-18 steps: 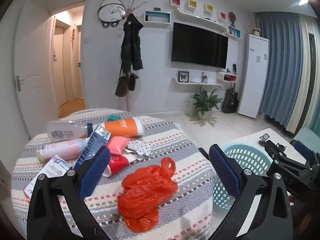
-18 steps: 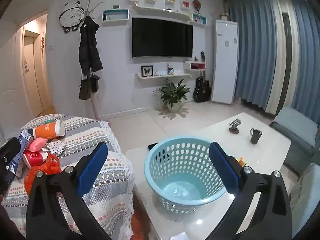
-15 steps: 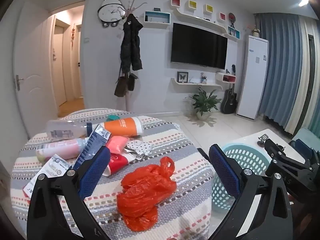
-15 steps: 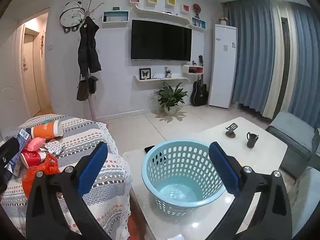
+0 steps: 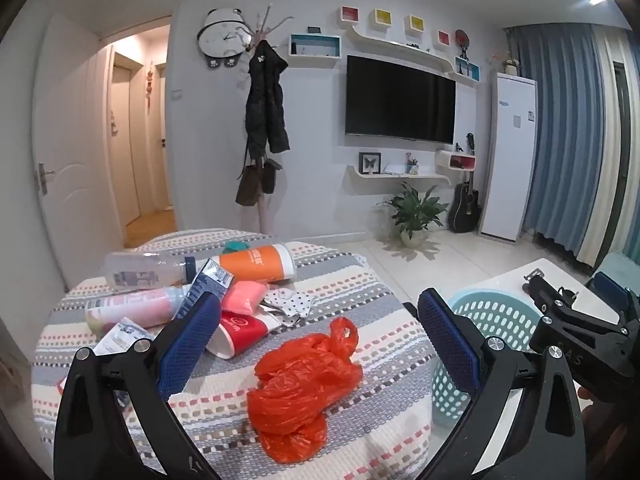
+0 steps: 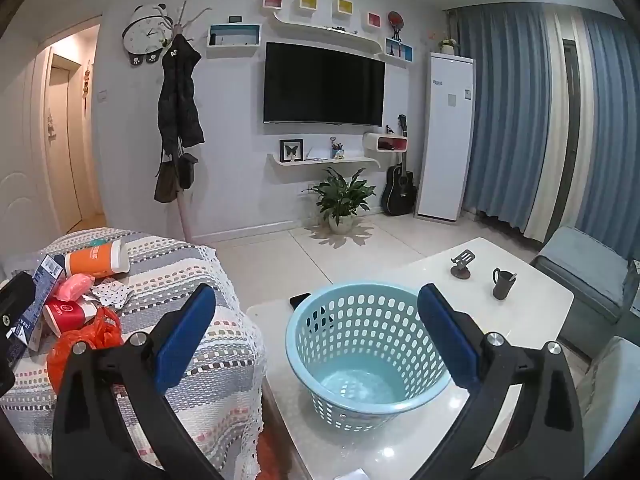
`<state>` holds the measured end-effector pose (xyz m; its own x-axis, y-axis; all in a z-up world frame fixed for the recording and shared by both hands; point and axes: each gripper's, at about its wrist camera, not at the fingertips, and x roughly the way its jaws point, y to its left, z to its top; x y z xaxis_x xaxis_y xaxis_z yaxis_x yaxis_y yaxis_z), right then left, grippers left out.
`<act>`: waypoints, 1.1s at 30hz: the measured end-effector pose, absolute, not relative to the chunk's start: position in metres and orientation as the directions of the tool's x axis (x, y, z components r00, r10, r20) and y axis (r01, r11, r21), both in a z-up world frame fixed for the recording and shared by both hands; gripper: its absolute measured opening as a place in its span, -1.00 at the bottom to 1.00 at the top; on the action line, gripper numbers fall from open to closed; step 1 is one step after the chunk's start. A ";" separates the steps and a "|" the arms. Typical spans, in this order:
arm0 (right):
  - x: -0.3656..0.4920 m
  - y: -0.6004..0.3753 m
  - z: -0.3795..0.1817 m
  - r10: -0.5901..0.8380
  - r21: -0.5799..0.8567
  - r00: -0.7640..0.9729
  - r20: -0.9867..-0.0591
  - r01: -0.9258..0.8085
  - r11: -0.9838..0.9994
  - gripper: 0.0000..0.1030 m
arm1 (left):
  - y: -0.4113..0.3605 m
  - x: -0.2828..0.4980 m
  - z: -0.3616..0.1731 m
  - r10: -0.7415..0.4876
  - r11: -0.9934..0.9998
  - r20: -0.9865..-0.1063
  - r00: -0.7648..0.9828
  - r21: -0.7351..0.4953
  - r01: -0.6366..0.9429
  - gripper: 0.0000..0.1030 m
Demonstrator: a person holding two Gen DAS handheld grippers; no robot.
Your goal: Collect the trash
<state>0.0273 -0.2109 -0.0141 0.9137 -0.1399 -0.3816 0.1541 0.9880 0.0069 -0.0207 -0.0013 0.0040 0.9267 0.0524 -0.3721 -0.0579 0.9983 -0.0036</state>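
A crumpled orange plastic bag (image 5: 304,384) lies on the striped cloth-covered table (image 5: 360,292), between the fingers of my open left gripper (image 5: 320,336), which hovers above it. Behind it lies a trash pile: a red paper cup (image 5: 240,330), a pink wrapper (image 5: 242,295), an orange cup (image 5: 256,264), a clear bottle (image 5: 144,270), a pink tube (image 5: 132,308), a blue box (image 5: 206,284). My open, empty right gripper (image 6: 320,332) hovers over the light blue basket (image 6: 368,352) on the white coffee table (image 6: 532,312). The bag also shows in the right wrist view (image 6: 80,344).
A black phone (image 6: 300,300) lies behind the basket. A black mug (image 6: 502,282) and a small stand (image 6: 462,264) sit on the coffee table's far side. A grey sofa (image 6: 592,276) is at right. A plant (image 6: 342,200) stands by the wall.
Both views have shifted slightly; the basket sits a little lower and closer between the right fingers. Nothing was taken hold of or let go.
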 end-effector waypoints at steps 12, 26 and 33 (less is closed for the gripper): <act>0.029 -0.210 -0.015 -0.136 0.009 0.911 -0.390 0.152 0.988 0.86 | 0.002 -0.022 0.006 0.047 0.998 -0.372 0.927 -0.013 -0.056 0.86; 0.027 -0.206 -0.017 -0.130 0.016 0.918 -0.376 0.147 0.989 0.86 | 0.003 -0.021 0.005 0.047 0.998 -0.369 0.928 -0.015 -0.056 0.86; 0.026 -0.204 -0.018 -0.125 0.015 0.921 -0.370 0.140 0.990 0.86 | 0.004 -0.020 0.006 0.050 0.998 -0.364 0.930 -0.015 -0.059 0.86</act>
